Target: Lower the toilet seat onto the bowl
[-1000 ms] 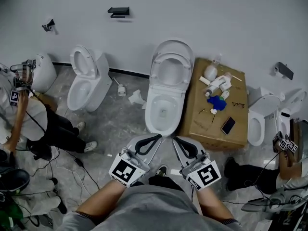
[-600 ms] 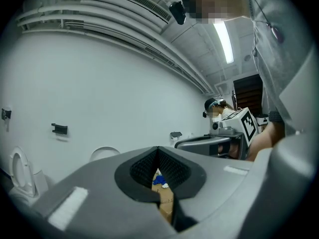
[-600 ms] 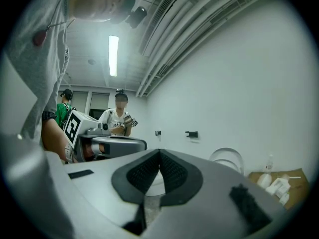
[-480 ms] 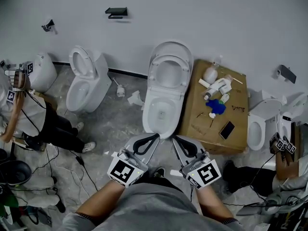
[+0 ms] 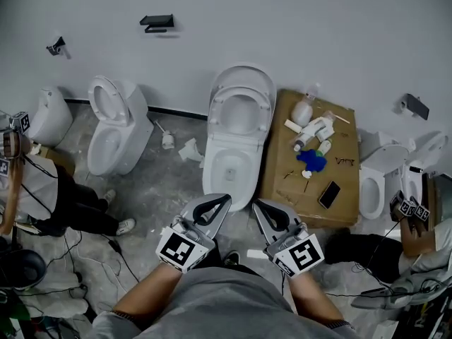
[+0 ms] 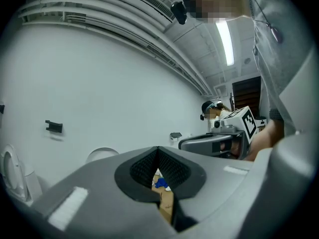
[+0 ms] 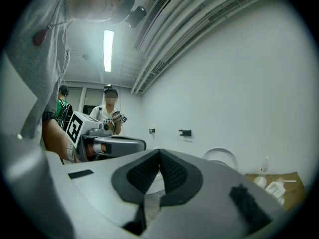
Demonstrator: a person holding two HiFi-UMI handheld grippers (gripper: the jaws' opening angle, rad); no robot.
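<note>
White porcelain toilet stands against the far wall (image 5: 296, 27), straight ahead of me, seen from above. Its toilet seat (image 5: 240, 90) is raised, leaning back upright against the open lid (image 5: 244, 71) behind it, so the bowl (image 5: 210, 171) lies uncovered below.

I hold a hand-held gripper in each hand, both pointing level toward the toilet. The left hand-held gripper (image 5: 224, 200) has its tip just at the near edge of the bowl, slightly left of centre. Its jaws are closed, tips meeting, with nothing between them. The right hand-held gripper (image 5: 258, 205) sits just beside it, near the bowl's front right corner. Its jaws are also pressed together and hold nothing. Neither one touches the seat, which lies well apart from both, at the far end of the bowl.

Right of the toilet, touching its side, is a brown cardboard box (image 5: 282, 171). On its top lie white bottles (image 5: 311, 128), a blue object (image 5: 311, 159) and a dark phone (image 5: 328, 194).

Left of my toilet, across a patch of grey floor (image 5: 166, 189), stands a second toilet (image 5: 106, 143), its seat raised as well. Other people with marker cubes appear at the left and right edges of the head view.
</note>
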